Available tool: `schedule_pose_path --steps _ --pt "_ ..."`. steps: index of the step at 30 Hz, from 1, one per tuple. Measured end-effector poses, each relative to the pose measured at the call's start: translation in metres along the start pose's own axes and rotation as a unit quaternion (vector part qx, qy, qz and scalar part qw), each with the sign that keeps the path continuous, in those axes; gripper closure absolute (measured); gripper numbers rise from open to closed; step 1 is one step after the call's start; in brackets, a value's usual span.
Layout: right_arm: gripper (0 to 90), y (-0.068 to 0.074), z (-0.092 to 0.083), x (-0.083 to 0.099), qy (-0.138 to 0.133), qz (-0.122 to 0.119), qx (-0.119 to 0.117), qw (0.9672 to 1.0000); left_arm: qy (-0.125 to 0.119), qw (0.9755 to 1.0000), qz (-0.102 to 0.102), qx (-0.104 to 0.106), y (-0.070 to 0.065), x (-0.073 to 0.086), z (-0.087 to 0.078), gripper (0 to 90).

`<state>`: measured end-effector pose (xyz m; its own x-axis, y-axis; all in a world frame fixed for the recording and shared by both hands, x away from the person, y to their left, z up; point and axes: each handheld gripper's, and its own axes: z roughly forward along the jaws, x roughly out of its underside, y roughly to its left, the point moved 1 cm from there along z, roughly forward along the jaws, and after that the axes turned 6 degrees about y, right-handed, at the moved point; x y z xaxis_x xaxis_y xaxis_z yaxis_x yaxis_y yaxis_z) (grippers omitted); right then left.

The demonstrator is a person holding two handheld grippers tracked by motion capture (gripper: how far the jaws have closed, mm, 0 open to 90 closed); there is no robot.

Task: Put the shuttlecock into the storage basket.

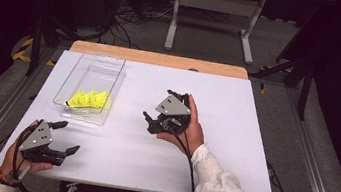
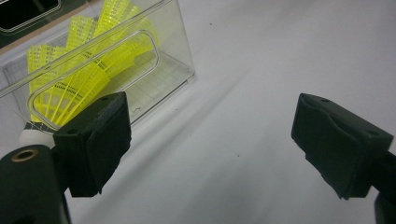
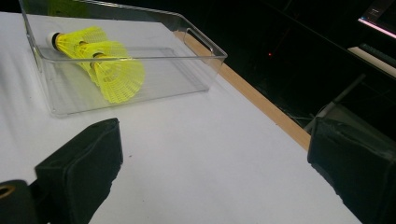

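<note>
Yellow plastic shuttlecocks (image 1: 90,99) lie in a clear plastic bin (image 1: 72,79) on the white table (image 1: 233,135); left gripper (image 1: 65,138) and right gripper (image 1: 150,121) both hover with jaws spread, empty.

Place: a lab or recording studio, not a home.
Surroundings: black curtains enclosed the dark space on both sides.
Floor: grey carpet (image 1: 207,35) carried loose black cables (image 1: 129,17) behind the table.
Furniture: a white-topped worktable with a pale wooden back edge (image 1: 158,59) stood on aluminium rails (image 1: 320,182); a white metal stand (image 1: 215,16) stood beyond.
Markings: yellow-and-black hazard tape (image 1: 22,50) lay on the floor.
</note>
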<state>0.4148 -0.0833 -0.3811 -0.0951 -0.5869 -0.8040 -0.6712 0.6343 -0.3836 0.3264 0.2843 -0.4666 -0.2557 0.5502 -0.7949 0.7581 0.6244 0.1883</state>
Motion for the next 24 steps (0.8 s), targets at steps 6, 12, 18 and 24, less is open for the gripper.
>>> schedule_pose_path --steps 6,12,18,24 --pt "4.2 -0.006 -0.006 0.004 0.005 0.0 0.009 0.9999 -0.003 1.0 -0.001 0.0 0.001 -0.001 0.0 13.1" --pt "4.2 -0.008 -0.01 0.008 0.009 -0.002 0.013 0.9999 -0.007 1.0 0.0 0.003 -0.002 -0.003 0.004 13.0" --pt "4.2 -0.012 -0.016 0.014 0.011 0.004 0.016 0.9998 -0.011 0.9999 -0.001 -0.002 -0.003 -0.005 0.007 12.6" --pt "4.2 -0.013 -0.018 0.019 0.014 0.003 0.016 0.9998 -0.015 0.9999 -0.005 -0.004 -0.003 -0.006 0.008 11.8"
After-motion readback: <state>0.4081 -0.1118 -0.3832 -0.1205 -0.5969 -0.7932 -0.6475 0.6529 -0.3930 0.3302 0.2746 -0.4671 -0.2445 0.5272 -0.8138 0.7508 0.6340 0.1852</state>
